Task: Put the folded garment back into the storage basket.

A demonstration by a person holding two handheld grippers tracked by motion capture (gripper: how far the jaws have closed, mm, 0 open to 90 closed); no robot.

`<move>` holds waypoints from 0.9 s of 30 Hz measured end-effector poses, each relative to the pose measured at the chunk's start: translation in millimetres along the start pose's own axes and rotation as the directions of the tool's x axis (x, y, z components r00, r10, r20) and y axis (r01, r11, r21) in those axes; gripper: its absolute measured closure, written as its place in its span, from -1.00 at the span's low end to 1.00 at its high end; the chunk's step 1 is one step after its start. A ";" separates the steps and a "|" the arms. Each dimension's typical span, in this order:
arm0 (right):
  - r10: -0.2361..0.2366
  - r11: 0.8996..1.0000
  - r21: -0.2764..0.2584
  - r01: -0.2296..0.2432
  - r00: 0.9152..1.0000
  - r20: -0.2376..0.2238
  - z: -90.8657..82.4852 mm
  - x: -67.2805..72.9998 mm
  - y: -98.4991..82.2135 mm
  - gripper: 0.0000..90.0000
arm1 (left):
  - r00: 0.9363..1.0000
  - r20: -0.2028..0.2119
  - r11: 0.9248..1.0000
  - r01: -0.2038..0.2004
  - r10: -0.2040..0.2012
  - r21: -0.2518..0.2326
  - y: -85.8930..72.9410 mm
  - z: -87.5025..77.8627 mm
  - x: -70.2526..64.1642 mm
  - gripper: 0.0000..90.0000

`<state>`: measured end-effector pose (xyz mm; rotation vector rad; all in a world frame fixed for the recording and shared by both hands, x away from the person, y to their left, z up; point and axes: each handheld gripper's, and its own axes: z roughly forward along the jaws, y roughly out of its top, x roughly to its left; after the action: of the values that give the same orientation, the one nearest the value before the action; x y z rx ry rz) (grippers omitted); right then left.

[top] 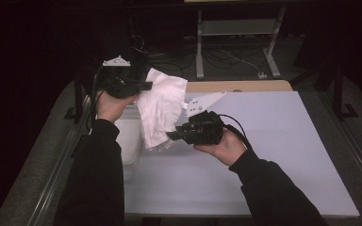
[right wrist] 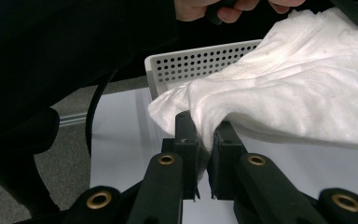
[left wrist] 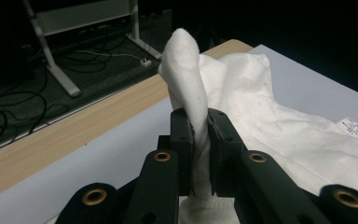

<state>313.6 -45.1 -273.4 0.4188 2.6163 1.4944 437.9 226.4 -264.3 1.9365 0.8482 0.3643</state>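
High view: a person in dark sleeves holds a crumpled white cloth garment (top: 160, 106) in the air above the pale grey-blue tabletop (top: 273, 155), left of centre of the frame. The left gripper (top: 147, 85), at upper left of centre, has its black jaws closed on the garment's top edge; the right gripper (top: 172, 135), lower and just right of it, has its jaws closed on the garment's lower edge. Each gripper carries a grey three-cornered plate on top. A white perforated plastic basket (top: 127, 141) stands on the tabletop at its left edge, below the left hand (top: 111, 104); the right hand (top: 224, 146) sits near the frame centre. A light wooden strip (top: 245, 86) borders the tabletop's far edge. Beyond it the room is dark, with a grey floor, loose black cables (top: 221, 59) and a pale metal frame on legs (top: 238, 35) at upper centre.

Left gripper view: the jaws pinch a rolled fold of the garment (left wrist: 186, 79) that rises upright between them; the rest drapes to the right, bearing a small printed label (left wrist: 355, 128) at right edge.

Right gripper view: the jaws clamp a hem of the garment (right wrist: 284, 88), which spreads toward upper right; the basket's perforated wall (right wrist: 200, 63) lies behind at centre
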 end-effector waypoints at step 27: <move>-0.004 1.000 0.007 0.004 0.999 -0.052 61.9 2.0 35.5 0.83 | 0.992 -0.123 1.000 -0.012 0.016 0.026 -6.6 -50.0 41.6 0.80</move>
<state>332.0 23.8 -274.7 0.3796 2.6612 1.5156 436.5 290.0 -249.0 1.9596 0.9231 0.4879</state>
